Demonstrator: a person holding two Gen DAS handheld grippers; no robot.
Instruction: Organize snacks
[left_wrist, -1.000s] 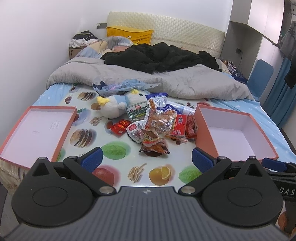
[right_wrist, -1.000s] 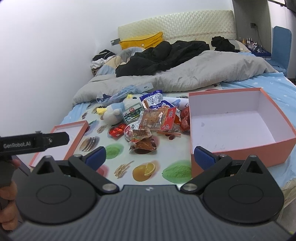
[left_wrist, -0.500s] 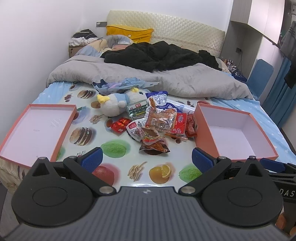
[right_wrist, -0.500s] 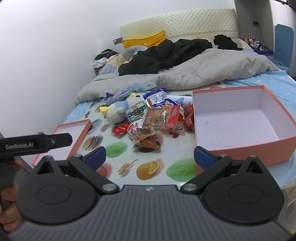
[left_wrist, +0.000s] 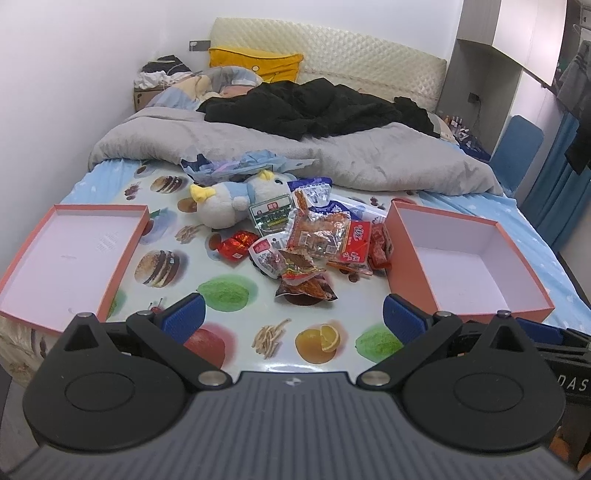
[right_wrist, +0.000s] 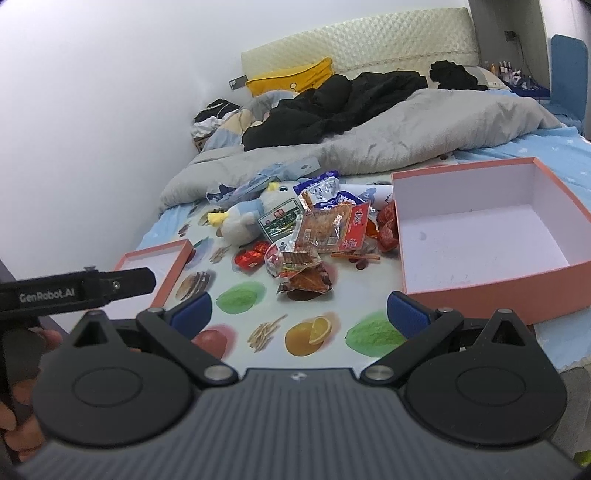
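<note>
A pile of snack packets (left_wrist: 314, 240) lies on a fruit-print mat (left_wrist: 229, 295) at the foot of a bed; it also shows in the right wrist view (right_wrist: 317, 236). An orange box (left_wrist: 465, 258) with a white inside stands right of the pile, empty, also in the right wrist view (right_wrist: 487, 236). Its shallow lid (left_wrist: 70, 251) lies at the left, also in the right wrist view (right_wrist: 155, 266). My left gripper (left_wrist: 291, 317) is open and empty, short of the pile. My right gripper (right_wrist: 299, 314) is open and empty, short of the pile too.
A plush penguin (left_wrist: 236, 199) lies behind the snacks beside a crumpled blue bag (left_wrist: 243, 166). A grey duvet (left_wrist: 295, 147) and black clothes (left_wrist: 314, 107) cover the bed behind. A white wall runs along the left. A blue chair (left_wrist: 517, 151) stands at the right.
Both grippers have moved slightly, so the views have shifted a little. Both stay open and empty. The snacks and boxes have not moved.
</note>
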